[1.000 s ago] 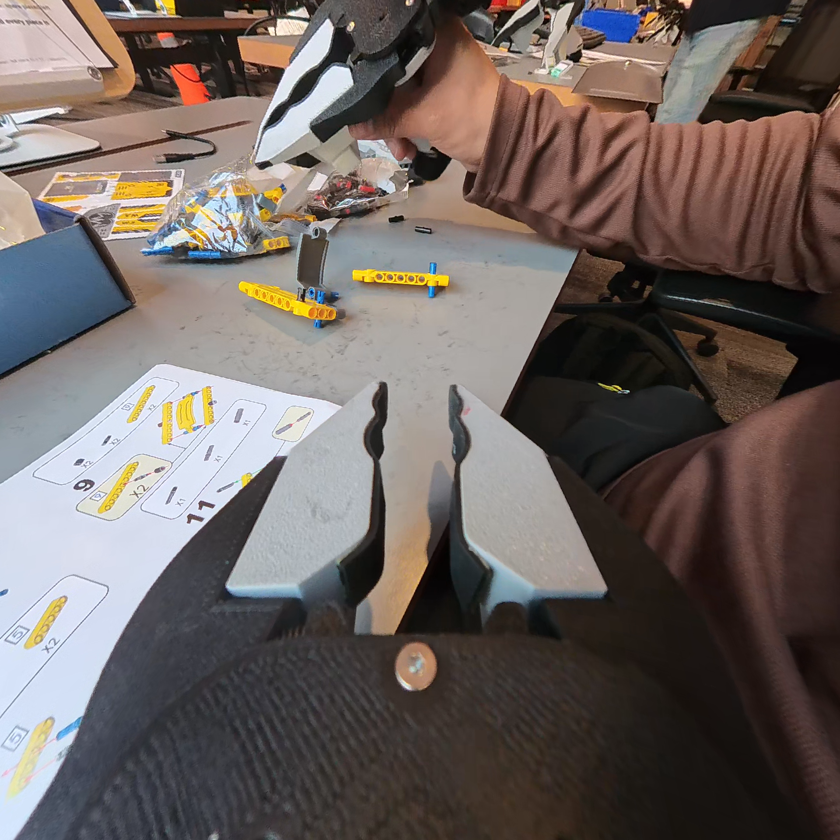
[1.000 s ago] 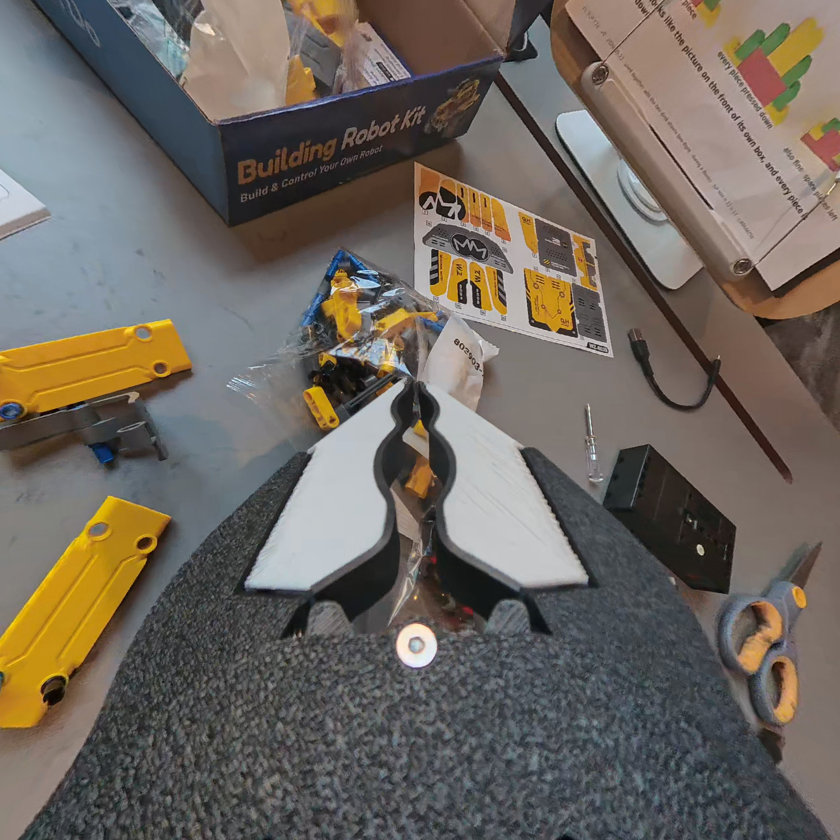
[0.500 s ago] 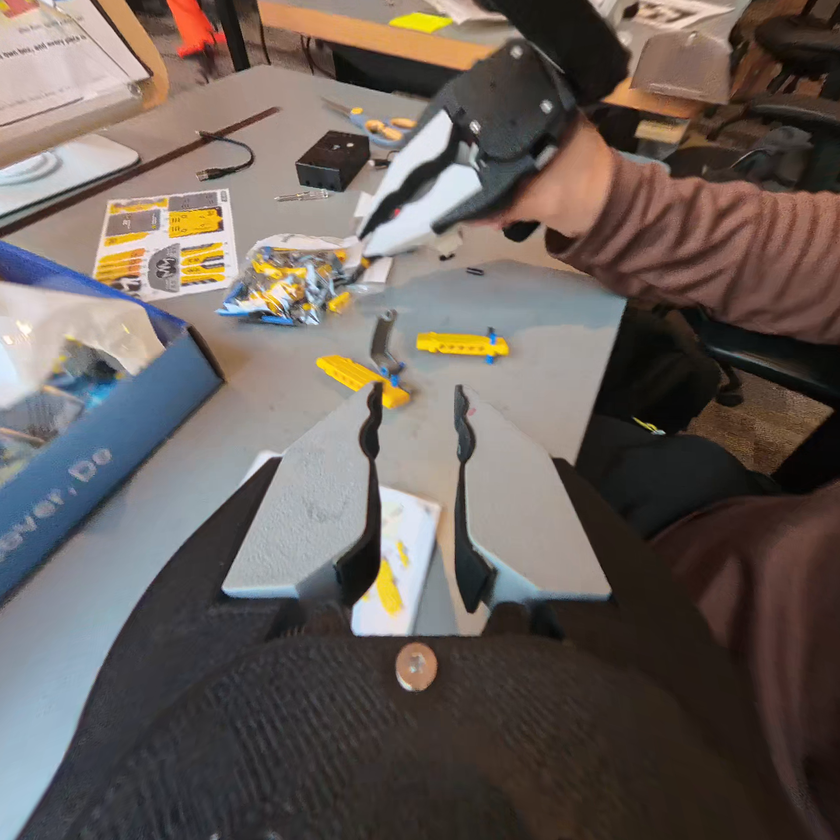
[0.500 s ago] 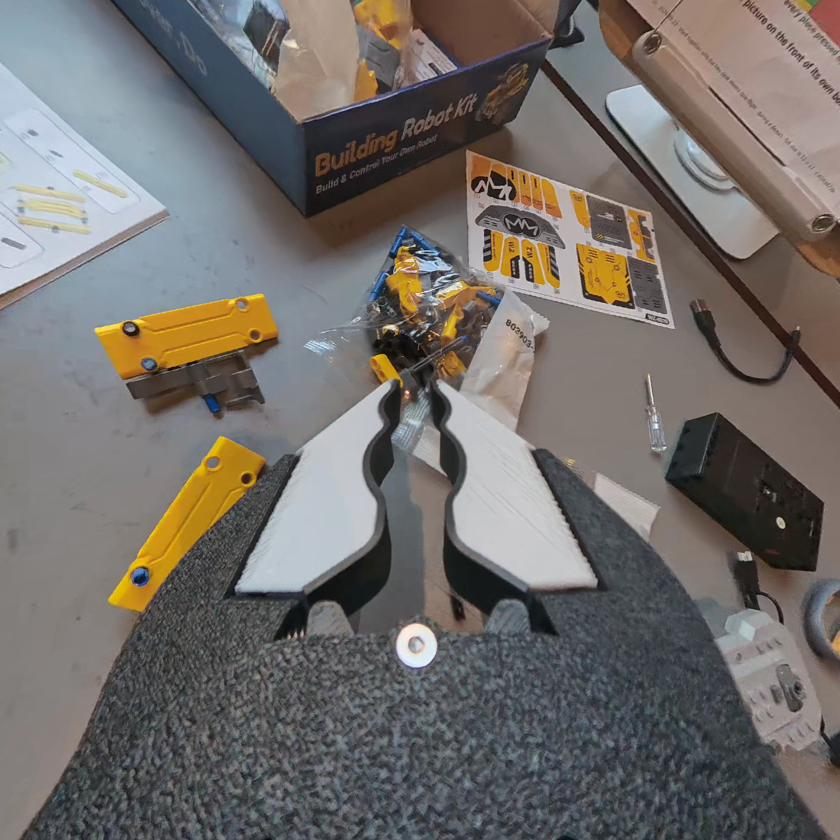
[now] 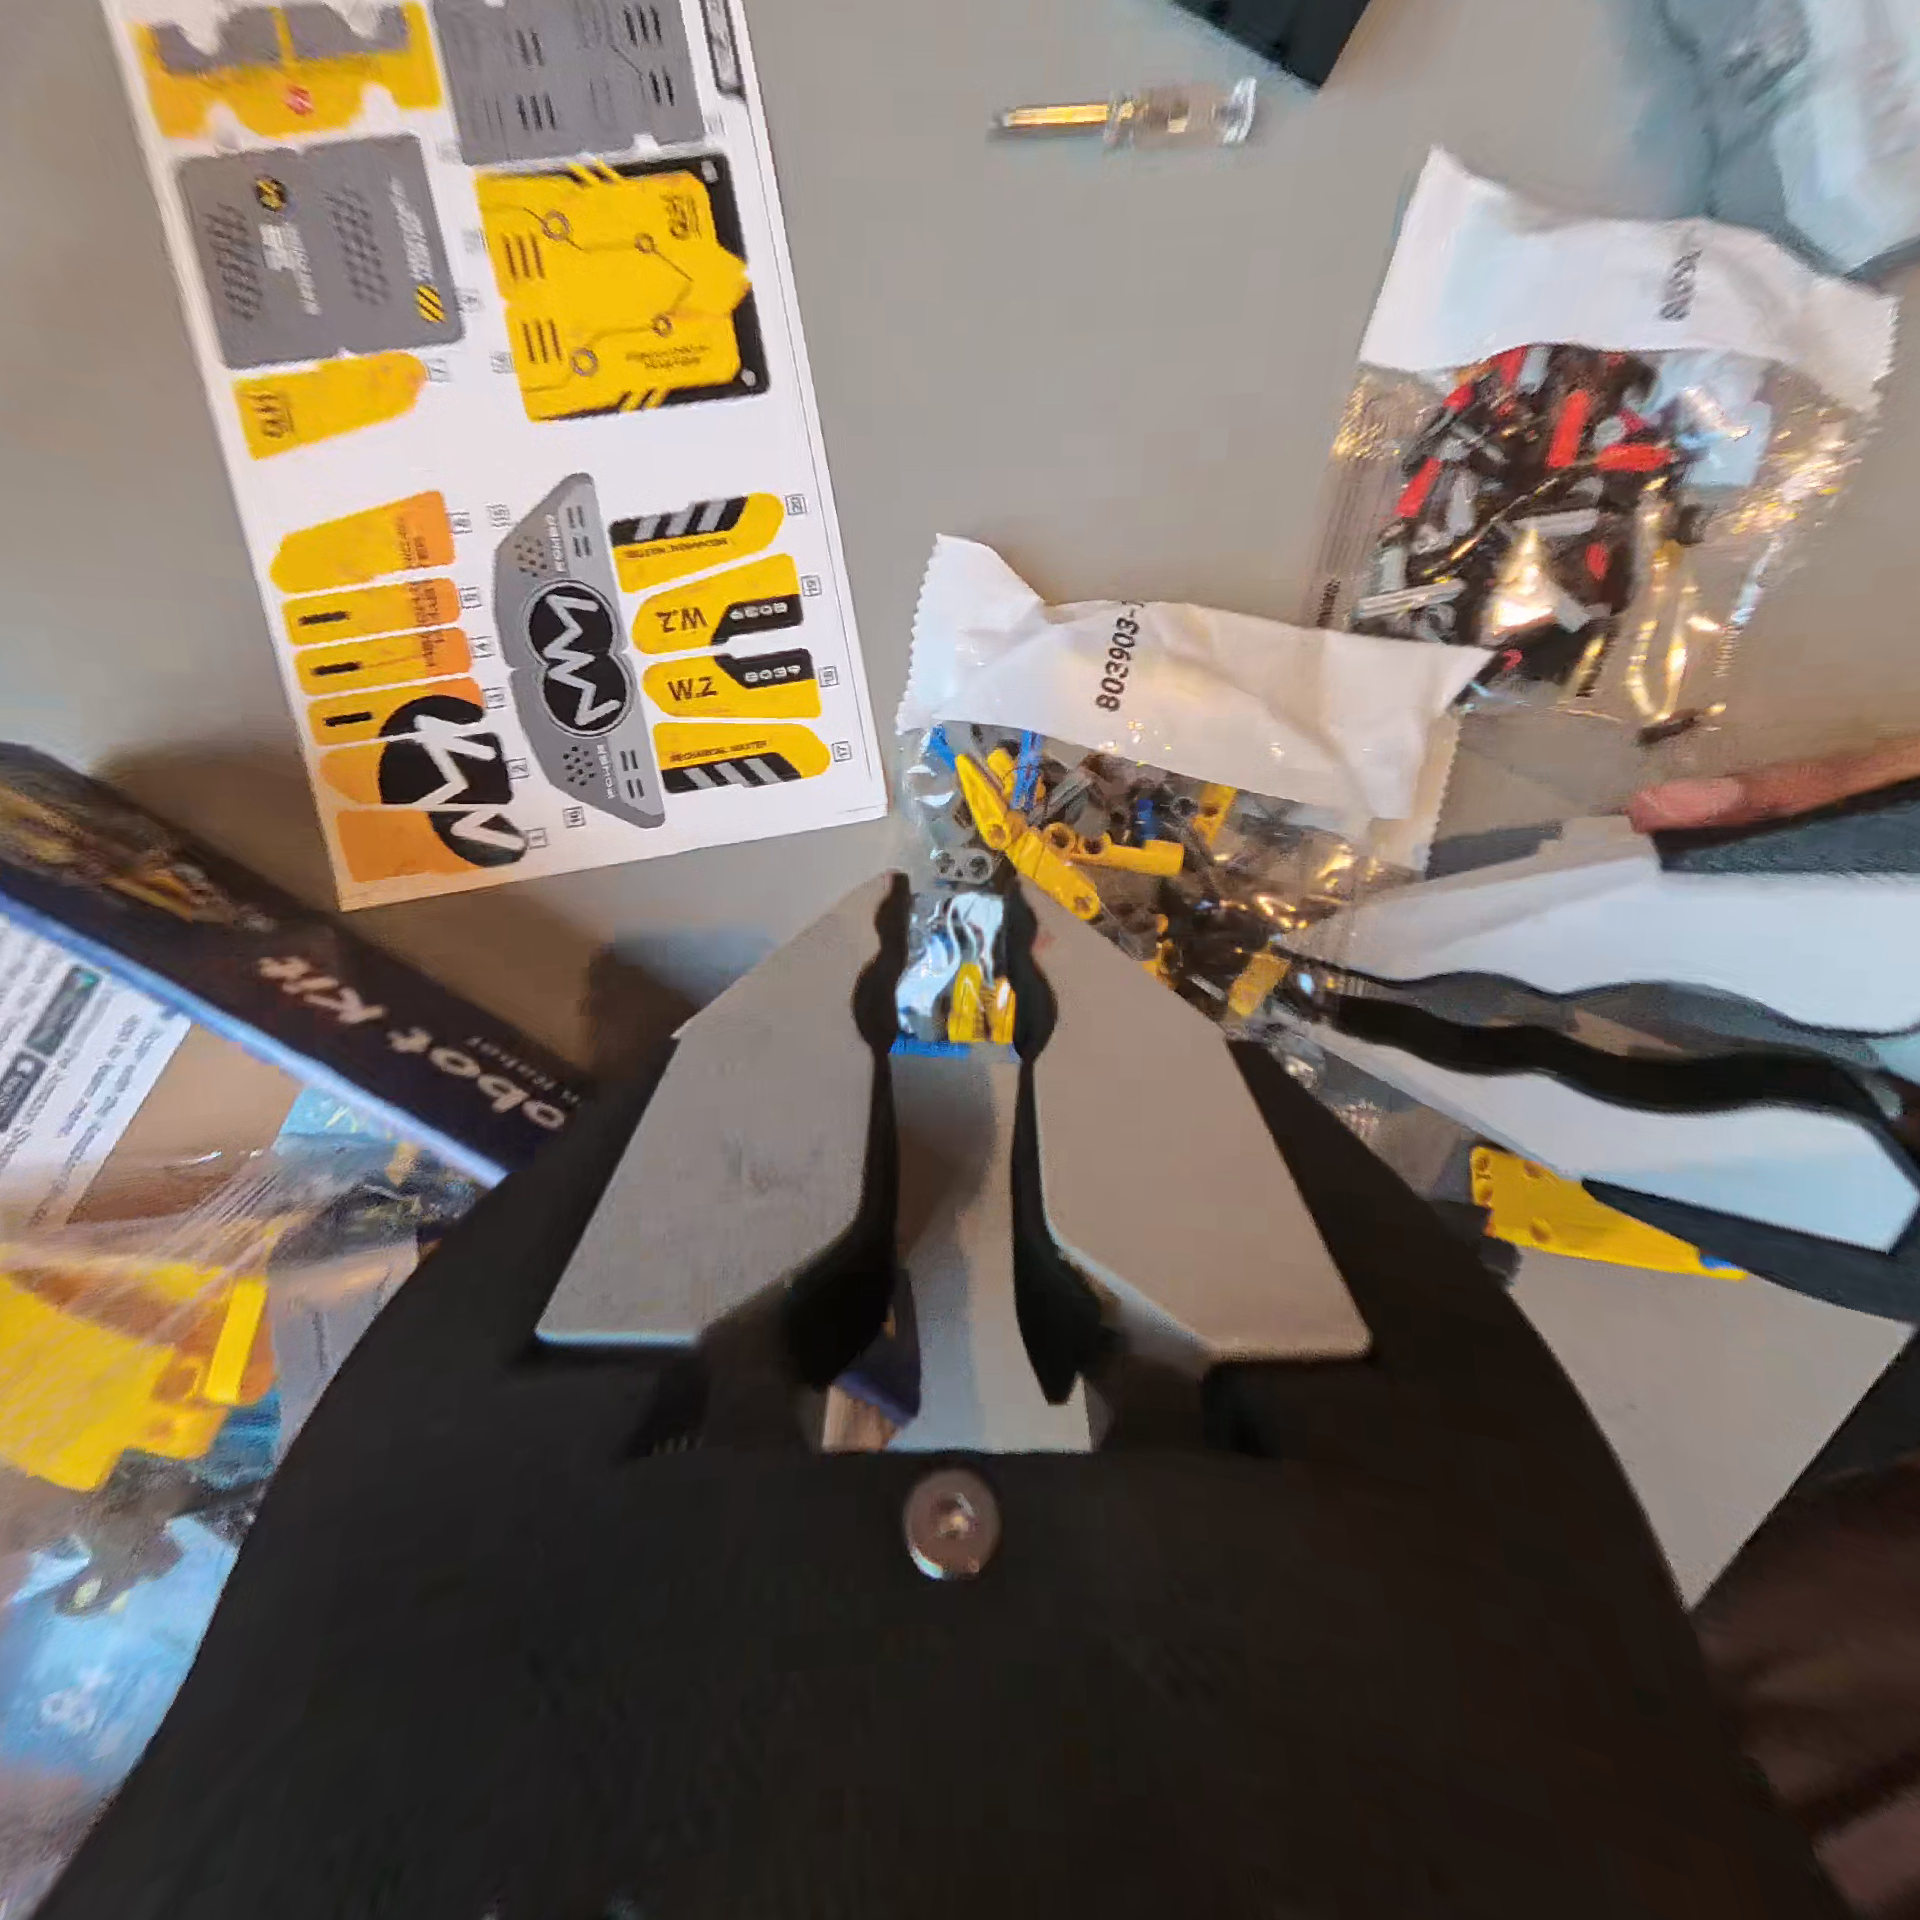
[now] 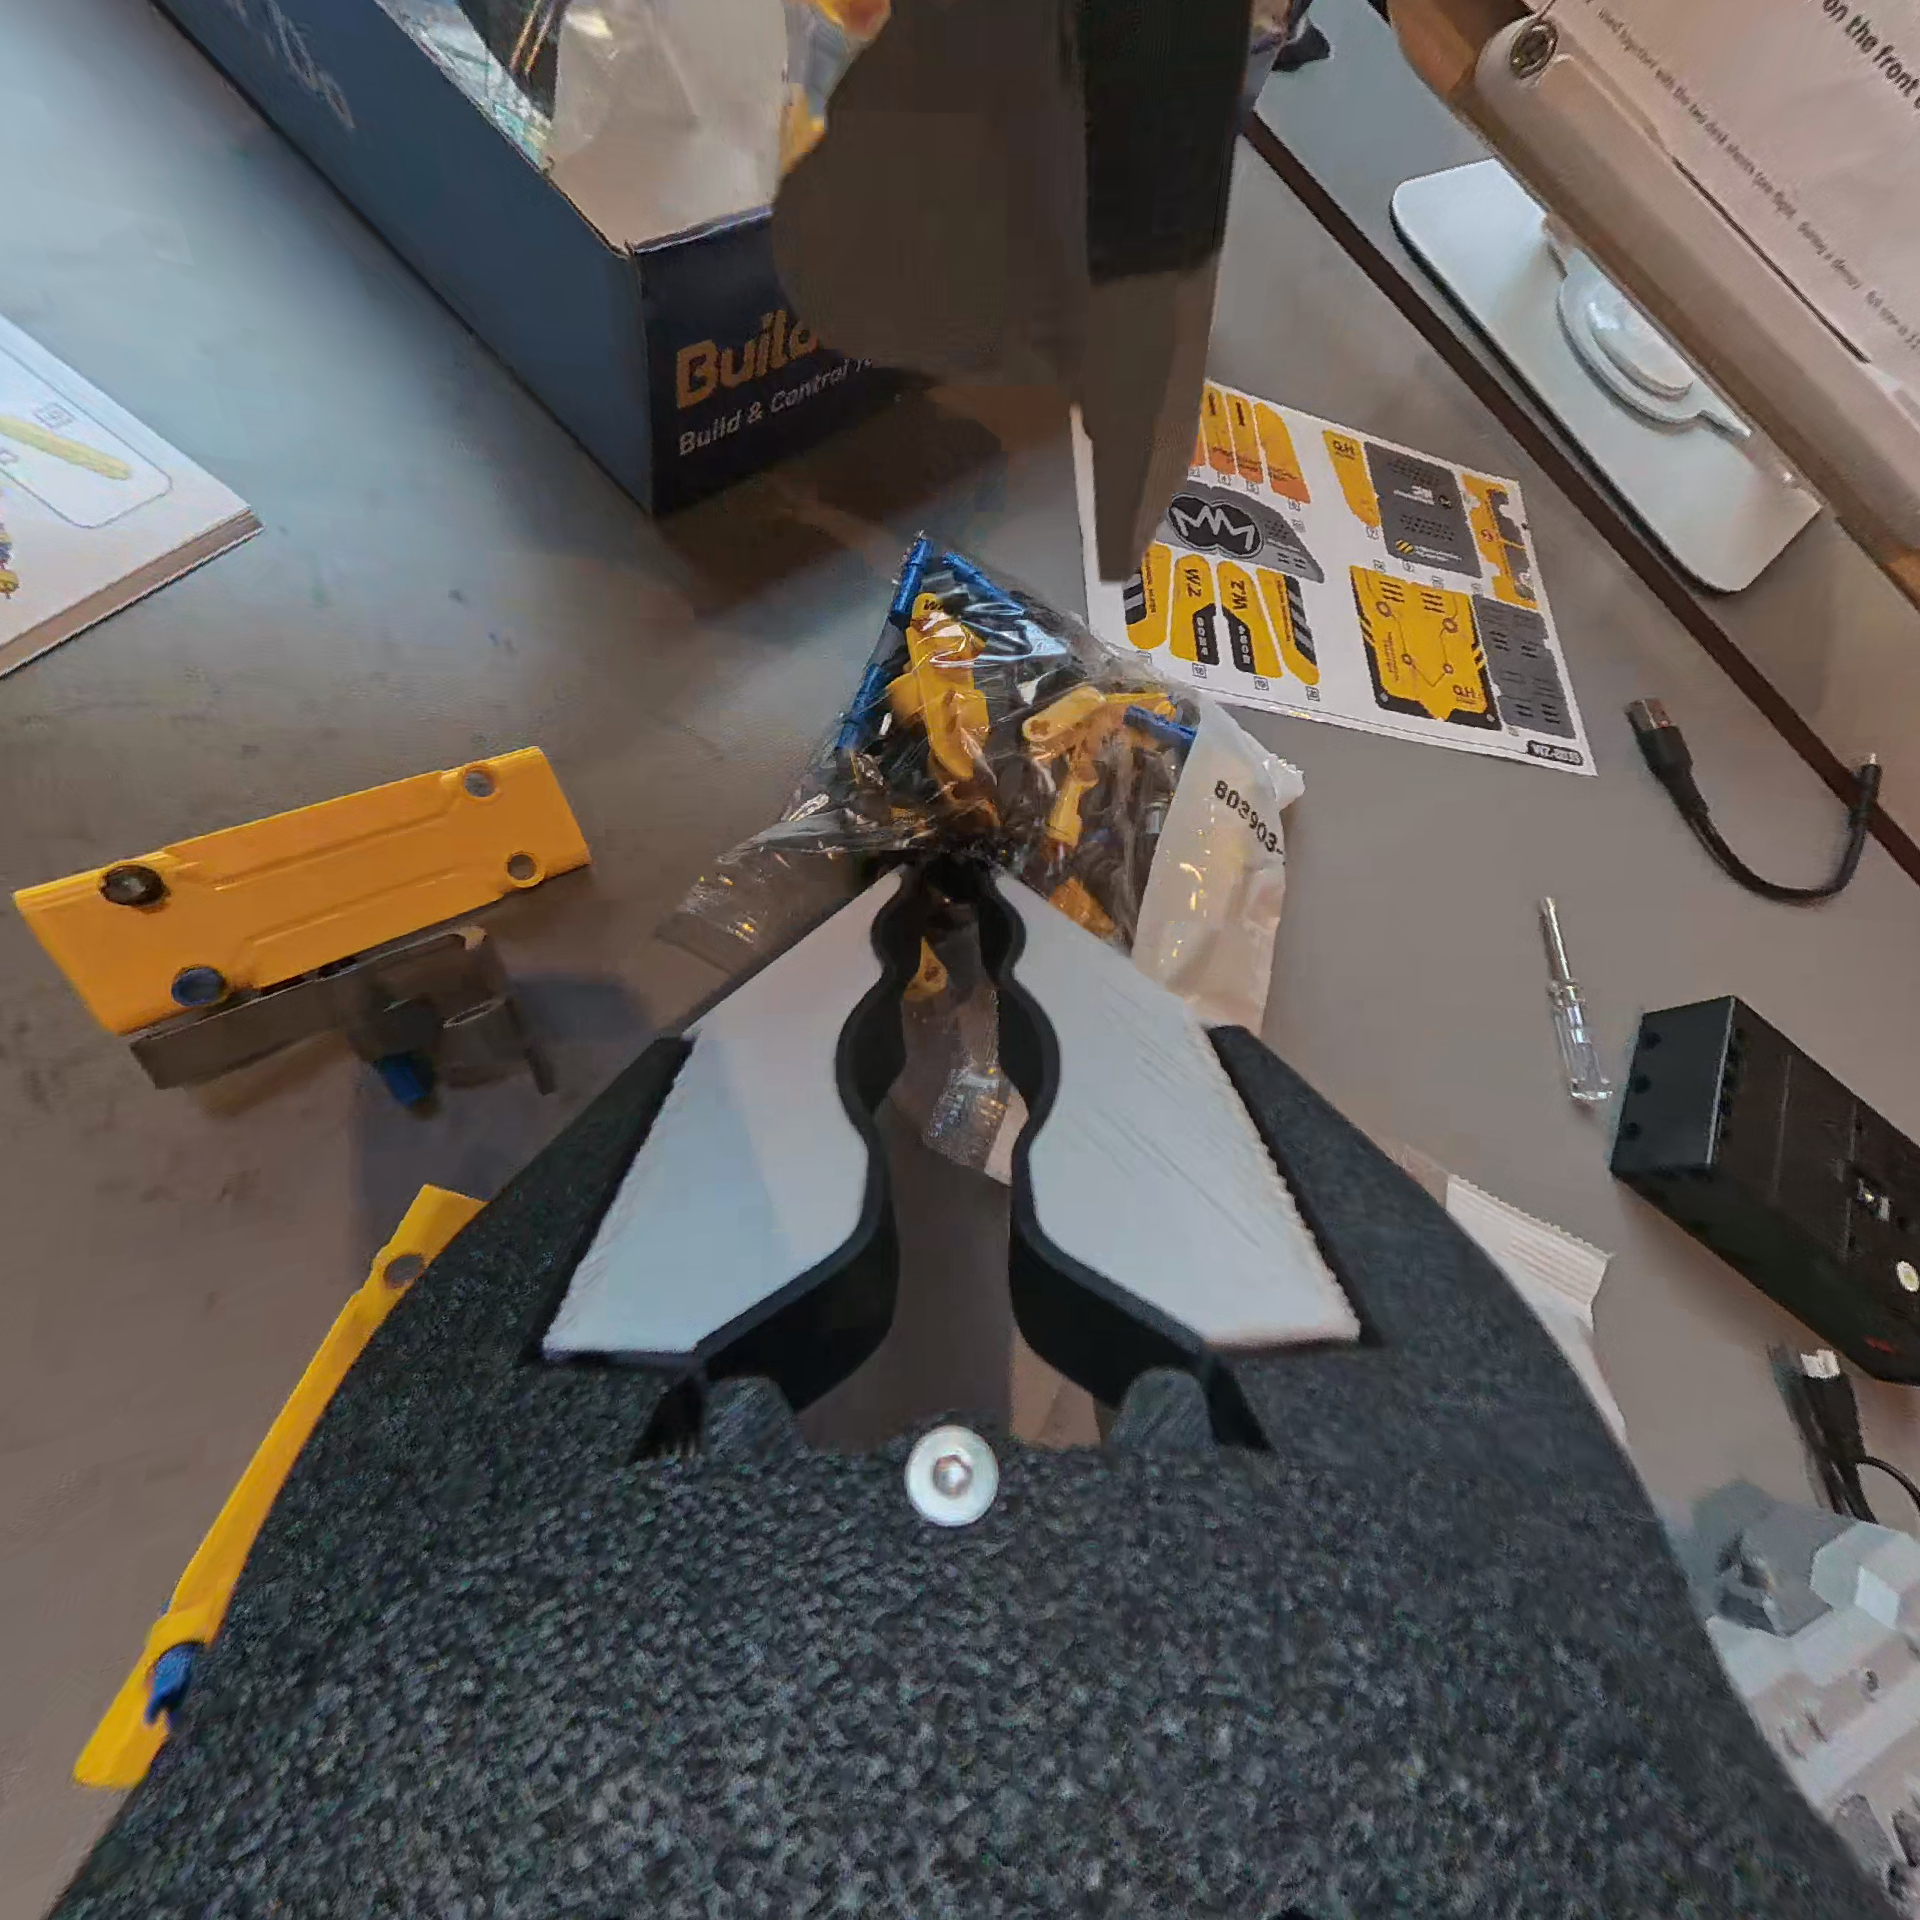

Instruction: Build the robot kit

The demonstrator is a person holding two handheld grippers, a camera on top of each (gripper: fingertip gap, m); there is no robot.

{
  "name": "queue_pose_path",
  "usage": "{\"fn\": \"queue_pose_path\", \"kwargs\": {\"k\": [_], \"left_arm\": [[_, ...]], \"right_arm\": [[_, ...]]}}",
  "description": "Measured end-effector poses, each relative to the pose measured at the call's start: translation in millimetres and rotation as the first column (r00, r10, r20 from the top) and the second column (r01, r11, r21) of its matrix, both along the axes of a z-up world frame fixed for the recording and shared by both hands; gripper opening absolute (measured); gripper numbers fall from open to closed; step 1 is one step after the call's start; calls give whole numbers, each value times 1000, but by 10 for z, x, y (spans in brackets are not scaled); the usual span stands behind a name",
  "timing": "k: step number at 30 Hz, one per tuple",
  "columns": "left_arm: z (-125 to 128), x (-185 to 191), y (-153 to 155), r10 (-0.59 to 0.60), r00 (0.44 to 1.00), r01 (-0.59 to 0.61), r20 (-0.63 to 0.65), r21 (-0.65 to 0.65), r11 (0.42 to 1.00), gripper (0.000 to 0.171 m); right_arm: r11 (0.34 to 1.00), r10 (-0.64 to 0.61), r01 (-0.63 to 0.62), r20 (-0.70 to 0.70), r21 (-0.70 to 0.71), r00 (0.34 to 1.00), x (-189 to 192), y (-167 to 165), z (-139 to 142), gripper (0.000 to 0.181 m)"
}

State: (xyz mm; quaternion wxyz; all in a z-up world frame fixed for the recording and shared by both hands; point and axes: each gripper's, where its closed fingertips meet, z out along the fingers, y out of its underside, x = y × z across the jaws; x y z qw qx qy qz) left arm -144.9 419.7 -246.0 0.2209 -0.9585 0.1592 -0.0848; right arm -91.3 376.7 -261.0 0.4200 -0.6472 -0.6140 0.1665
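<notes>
A clear plastic bag of yellow, blue and black building parts (image 5: 1091,831) lies on the grey table; it also shows in the right wrist view (image 6: 997,727). My right gripper (image 6: 951,883) is shut on the near end of this bag, and bunched plastic runs between its white fingers. In the left wrist view it (image 5: 1320,987) comes in from the right. My left gripper (image 5: 954,914) is open, its grey tips on either side of the bag's other end. In the right wrist view it (image 6: 1132,468) hangs as a dark shape above the bag.
A sticker sheet (image 6: 1340,603) lies beyond the bag and an open blue kit box (image 6: 468,208) stands at far left. A second bag holds red and black parts (image 5: 1538,520). There are two yellow panels (image 6: 301,883) (image 6: 270,1475), a small screwdriver (image 6: 1569,997), a black box (image 6: 1787,1174), a cable (image 6: 1725,821) and a booklet (image 6: 83,499). There is about 8 centimetres between the tips of the two grippers.
My left gripper has swung from the table's near edge over to the bag and tipped downward. My right gripper opened slightly, then closed on the bag's end.
</notes>
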Motion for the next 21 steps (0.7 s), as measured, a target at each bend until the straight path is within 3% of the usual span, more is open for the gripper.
{"fn": "queue_pose_path", "kwargs": {"k": [3, 6, 11, 21], "left_arm": [[-204, -53, 29, 7, 996, -15, -87, -89, 996, 13], [-331, -71, 18, -2, 994, -15, -112, -149, 989, 0], [-325, -55, 21, -6, 998, -3, -65, -146, 989, 0], [-335, -36, -21, -29, 1000, 29, 3, -152, 988, 0]], "right_arm": [[999, -31, 31, -11, 18, 999, -29, 88, -13, 9], [999, -42, 43, -26, 13, 999, -70, 131, -33, 8], [997, -65, 66, -30, 45, 997, -105, 218, -22, 17], [999, -30, 30, 6, 36, 1000, -209, 212, -77, 11]]}}
